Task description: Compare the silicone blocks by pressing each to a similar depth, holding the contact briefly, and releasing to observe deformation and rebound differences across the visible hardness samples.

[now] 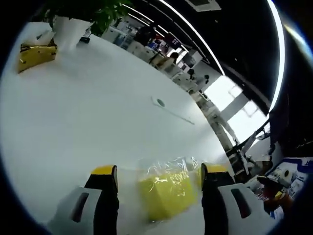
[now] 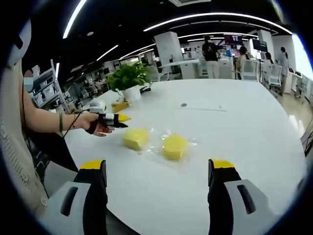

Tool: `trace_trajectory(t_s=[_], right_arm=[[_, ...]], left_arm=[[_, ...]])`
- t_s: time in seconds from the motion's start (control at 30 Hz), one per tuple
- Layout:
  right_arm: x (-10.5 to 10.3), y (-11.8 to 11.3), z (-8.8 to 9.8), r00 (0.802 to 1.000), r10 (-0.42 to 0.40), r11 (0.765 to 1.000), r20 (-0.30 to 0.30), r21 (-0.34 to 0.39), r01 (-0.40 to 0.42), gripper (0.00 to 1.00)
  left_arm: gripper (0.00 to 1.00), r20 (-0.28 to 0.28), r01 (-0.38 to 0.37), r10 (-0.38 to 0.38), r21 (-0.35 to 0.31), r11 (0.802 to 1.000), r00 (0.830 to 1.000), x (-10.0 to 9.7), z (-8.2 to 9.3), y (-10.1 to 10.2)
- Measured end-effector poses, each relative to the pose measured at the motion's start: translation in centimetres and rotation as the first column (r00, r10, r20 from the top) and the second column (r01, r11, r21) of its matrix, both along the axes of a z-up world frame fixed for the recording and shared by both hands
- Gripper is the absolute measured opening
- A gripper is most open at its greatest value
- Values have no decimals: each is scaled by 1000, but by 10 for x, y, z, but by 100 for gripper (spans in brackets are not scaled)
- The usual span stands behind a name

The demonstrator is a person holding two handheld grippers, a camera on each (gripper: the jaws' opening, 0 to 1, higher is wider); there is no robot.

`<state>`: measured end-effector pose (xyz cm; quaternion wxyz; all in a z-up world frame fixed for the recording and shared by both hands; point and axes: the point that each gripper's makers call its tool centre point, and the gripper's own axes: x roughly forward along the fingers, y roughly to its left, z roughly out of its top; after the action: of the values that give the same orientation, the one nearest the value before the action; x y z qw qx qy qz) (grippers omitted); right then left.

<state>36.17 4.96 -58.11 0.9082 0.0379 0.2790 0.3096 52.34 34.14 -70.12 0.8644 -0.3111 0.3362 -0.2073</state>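
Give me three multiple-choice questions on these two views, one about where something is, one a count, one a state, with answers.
1. Where is the plant?
A. on the table's far side
B. between the blocks
C. on the floor

2. How many yellow blocks lie on the table in the right gripper view?
A. one
B. two
C. four

3. The left gripper is
A. shut on a block
B. open around the square block
C. holding the plant

Answers: 1 A, it stands beyond the blocks. 2 B, a square block and a round block. 3 B, gaps show beside the block.
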Motion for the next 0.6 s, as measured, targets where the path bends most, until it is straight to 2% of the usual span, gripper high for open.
trace_trajectory(t_s=[0.1,0.17,0.3,0.43,0.6], right_arm=[[3,-2,-2,1000,-3,1000,-7,-5,3,80],[5,-4,-3,1000,-9,1000,-7,-6,9,80],[7,-5,-7,1000,-14,1000,-20,-13,14,80],[8,-5,-10,1000,-13,1000,-28,-19,12,80],[9,-6,-14,999,-18,999,-40,-27,17,80]], left_arm=[[61,-28,-25,23,-55,998,999,2,-7,-2],[57,-39,-50,45,-120,992,998,5,-8,-6],[46,-57,-54,45,-158,986,997,9,-19,-6],[41,-77,-79,64,-216,973,995,12,-25,-7],[26,-109,-110,84,-259,960,990,14,-36,-7]])
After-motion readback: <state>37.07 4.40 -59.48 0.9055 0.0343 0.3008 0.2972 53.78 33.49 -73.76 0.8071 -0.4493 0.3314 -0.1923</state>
